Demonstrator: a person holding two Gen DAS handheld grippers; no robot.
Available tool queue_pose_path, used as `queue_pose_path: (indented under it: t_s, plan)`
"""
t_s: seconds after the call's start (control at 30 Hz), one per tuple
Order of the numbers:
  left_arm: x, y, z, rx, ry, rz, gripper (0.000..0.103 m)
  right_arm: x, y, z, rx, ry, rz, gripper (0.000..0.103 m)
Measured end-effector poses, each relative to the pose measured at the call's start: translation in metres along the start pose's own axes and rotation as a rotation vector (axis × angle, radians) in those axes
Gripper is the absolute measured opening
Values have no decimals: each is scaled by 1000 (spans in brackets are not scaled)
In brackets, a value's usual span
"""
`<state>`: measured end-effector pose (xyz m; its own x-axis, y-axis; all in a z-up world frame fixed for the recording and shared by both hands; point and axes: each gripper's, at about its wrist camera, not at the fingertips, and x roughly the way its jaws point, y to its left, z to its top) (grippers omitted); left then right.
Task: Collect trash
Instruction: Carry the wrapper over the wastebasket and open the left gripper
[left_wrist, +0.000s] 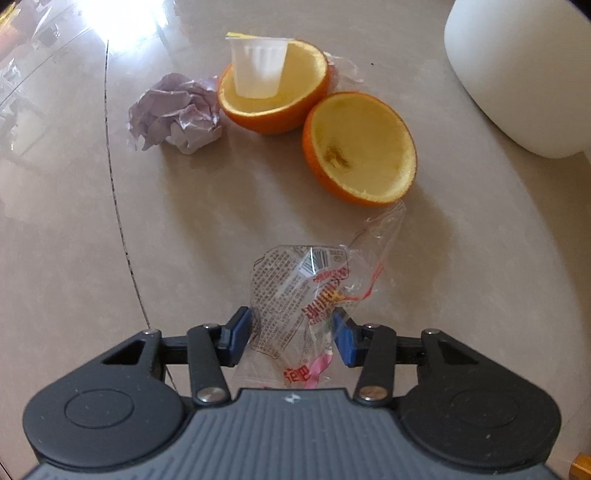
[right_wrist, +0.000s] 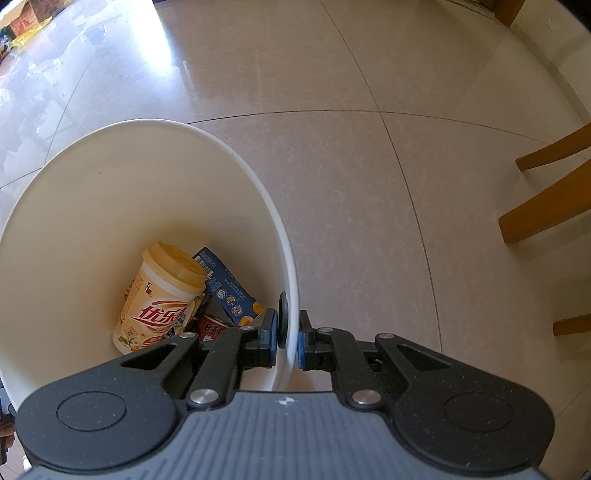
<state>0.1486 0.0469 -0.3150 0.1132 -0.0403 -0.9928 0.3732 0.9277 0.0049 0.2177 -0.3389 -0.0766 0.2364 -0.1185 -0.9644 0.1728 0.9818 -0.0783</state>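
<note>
Your left gripper (left_wrist: 291, 332) sits low at the bottom centre of the left wrist view, angled down toward the tiled floor (left_wrist: 74, 221). Its blue pads (left_wrist: 236, 332) stand apart on either side of a clear printed wrapper (left_wrist: 295, 295), which rises between them and spills toward the frame's middle; you can't tell from this view whether the pads actually press on the film.

Beyond the wrapper, toward the upper middle, lie two hollowed orange peel halves: the nearer one (left_wrist: 360, 147) sits just past the wrapper's tip, and the farther one (left_wrist: 273, 88) holds a small white plastic cup (left_wrist: 258, 66) standing in it. A crumpled grey paper ball (left_wrist: 173, 110) rests just left of the farther peel. The white bin's outer wall (left_wrist: 517, 74) fills the upper right corner.

Your right gripper (right_wrist: 287, 339) is clamped on the rim of the white bin (right_wrist: 110, 177), one pad inside, one outside, at lower centre of the right wrist view. Inside the bin, lower left, you see a yellow milk-tea cup (right_wrist: 162, 295), a blue carton (right_wrist: 229, 288) and a red can (right_wrist: 212, 326). Wooden chair legs (right_wrist: 546, 206) show at the right edge.
</note>
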Motion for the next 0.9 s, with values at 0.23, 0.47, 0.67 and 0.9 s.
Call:
queue_pose_path:
  t_s: [0.23, 0.47, 0.67, 0.9]
  plan:
    - [-36, 0, 12, -11, 5, -26, 47, 1, 0, 0, 8, 3, 6, 12]
    - [-112, -21, 26, 30, 0, -50, 47, 1, -2, 2, 4, 8, 9, 12]
    - [-198, -42, 59, 51, -78, -93, 47, 0, -1, 1, -7, 1, 6, 12]
    - [-275, -87, 114, 67, -193, -119, 47, 1, -2, -1, -5, -4, 11, 12]
